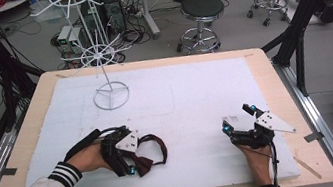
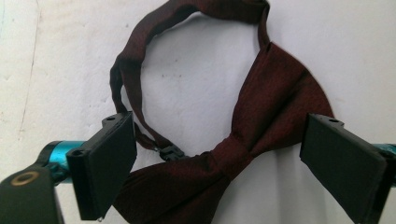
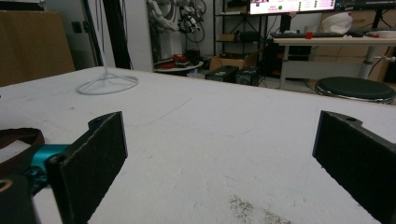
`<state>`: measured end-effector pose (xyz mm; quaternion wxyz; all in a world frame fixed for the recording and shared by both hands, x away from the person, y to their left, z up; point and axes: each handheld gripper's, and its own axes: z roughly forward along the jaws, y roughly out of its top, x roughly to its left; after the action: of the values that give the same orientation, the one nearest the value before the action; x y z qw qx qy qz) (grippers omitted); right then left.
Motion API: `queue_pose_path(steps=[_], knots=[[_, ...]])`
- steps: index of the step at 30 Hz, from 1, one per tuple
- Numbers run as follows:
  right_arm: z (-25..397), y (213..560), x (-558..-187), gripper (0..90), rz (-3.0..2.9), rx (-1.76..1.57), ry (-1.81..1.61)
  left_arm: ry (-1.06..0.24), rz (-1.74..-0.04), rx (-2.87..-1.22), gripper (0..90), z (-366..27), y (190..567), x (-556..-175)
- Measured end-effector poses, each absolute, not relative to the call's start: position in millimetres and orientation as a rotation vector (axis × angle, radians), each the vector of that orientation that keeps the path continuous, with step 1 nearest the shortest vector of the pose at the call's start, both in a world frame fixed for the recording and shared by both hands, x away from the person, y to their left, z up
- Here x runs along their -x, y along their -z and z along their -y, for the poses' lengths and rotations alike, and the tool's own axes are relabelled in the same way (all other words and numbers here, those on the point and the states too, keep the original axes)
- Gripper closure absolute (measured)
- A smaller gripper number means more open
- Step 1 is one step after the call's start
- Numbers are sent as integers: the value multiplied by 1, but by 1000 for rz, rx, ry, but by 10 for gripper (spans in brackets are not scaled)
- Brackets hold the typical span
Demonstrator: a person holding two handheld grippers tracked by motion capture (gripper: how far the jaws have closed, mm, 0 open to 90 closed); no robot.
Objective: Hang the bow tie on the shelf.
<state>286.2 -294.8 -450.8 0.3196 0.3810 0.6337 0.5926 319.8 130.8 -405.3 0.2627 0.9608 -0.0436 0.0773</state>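
Observation:
A dark maroon bow tie [image 1: 148, 160] with its neck strap looped lies on the white foam sheet [image 1: 180, 96]. My left gripper [image 1: 128, 166] hangs over it, pointing down. In the left gripper view the bow tie [image 2: 261, 126] lies between the two wide-apart jaws, and the left gripper [image 2: 219, 163] is open around its knot. My right gripper [image 1: 238, 118] rests low on the foam at the front right, open and empty. In the right gripper view the right gripper [image 3: 219, 163] has bare foam between its jaws, and the strap [image 3: 18, 140] shows at the left edge.
A white wire stand [image 1: 100, 53] with tiered rings rises from a round base [image 1: 111, 96] at the back left of the foam; its base [image 3: 107, 84] also appears far off. A wooden table rim [image 1: 275, 86] borders the foam. A stool [image 1: 202, 12] and cables stand beyond.

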Motion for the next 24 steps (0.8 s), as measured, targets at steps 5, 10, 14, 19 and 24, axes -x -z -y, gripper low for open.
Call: queue_pose_path(steps=[5, 10, 14, 19, 24], knots=[[295, 451, -286, 24, -1666, -1012, -1562, -203, 144, -2614, 234, -132, 407, -320], [295, 451, -286, 24, -1665, -1010, -1563, -189, 161, -2621, 297, -133, 408, -320], [295, 451, -286, 24, -1666, -1010, -1565, -182, 145, -2632, 346, -134, 408, -322], [296, 451, -286, 24, -1667, -1008, -1564, -163, 122, -2629, 420, -135, 409, -323], [296, 451, -286, 24, -1666, -1007, -1566, -139, 108, -2655, 523, -133, 411, -324]])
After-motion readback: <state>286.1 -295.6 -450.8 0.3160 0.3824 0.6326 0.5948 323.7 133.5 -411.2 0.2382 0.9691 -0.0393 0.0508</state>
